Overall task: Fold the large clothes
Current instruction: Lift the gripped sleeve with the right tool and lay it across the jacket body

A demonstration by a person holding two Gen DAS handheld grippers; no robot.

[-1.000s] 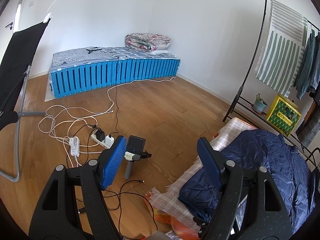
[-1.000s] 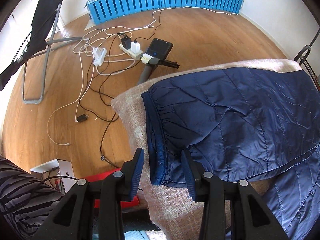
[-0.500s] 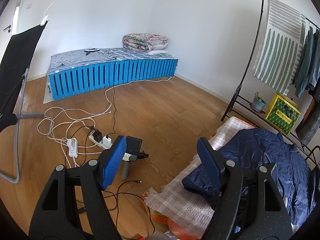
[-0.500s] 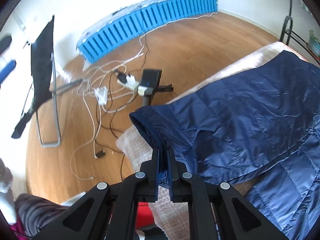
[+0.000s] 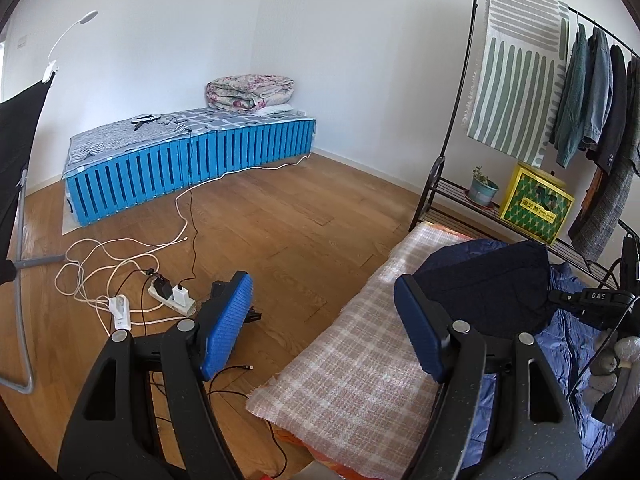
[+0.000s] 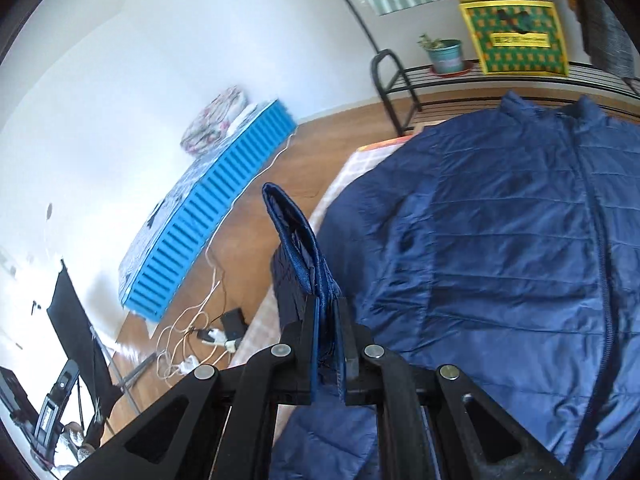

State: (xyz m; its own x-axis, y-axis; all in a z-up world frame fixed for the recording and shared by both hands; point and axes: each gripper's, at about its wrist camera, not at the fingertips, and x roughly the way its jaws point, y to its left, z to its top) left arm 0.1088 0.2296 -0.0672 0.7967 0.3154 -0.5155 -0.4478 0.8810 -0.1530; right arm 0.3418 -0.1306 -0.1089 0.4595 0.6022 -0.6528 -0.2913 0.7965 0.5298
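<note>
A navy quilted jacket [image 6: 500, 240] lies front up, zipper closed, on a pink checked blanket [image 5: 360, 360] on the floor. My right gripper [image 6: 328, 344] is shut on the jacket's sleeve cuff [image 6: 296, 248], which stands up between the pads and is held above the jacket's body. In the left wrist view the lifted sleeve [image 5: 488, 284] shows as a dark fold raised over the jacket. My left gripper [image 5: 324, 328] is open and holds nothing. It hovers over the near edge of the blanket, short of the jacket.
Power strips and tangled cables [image 5: 160, 292] lie on the wood floor left of the blanket. A blue slatted bed [image 5: 192, 164] stands along the far wall. A clothes rack [image 5: 452, 128] with hanging garments, a yellow box [image 5: 536, 204] and a plant pot [image 5: 482, 190] borders the blanket's far side.
My right gripper closed on the sleeve cuff, lifted it and swung it over the jacket's body while rolling. The left gripper shifted slightly, still open; more bare blanket now shows.
</note>
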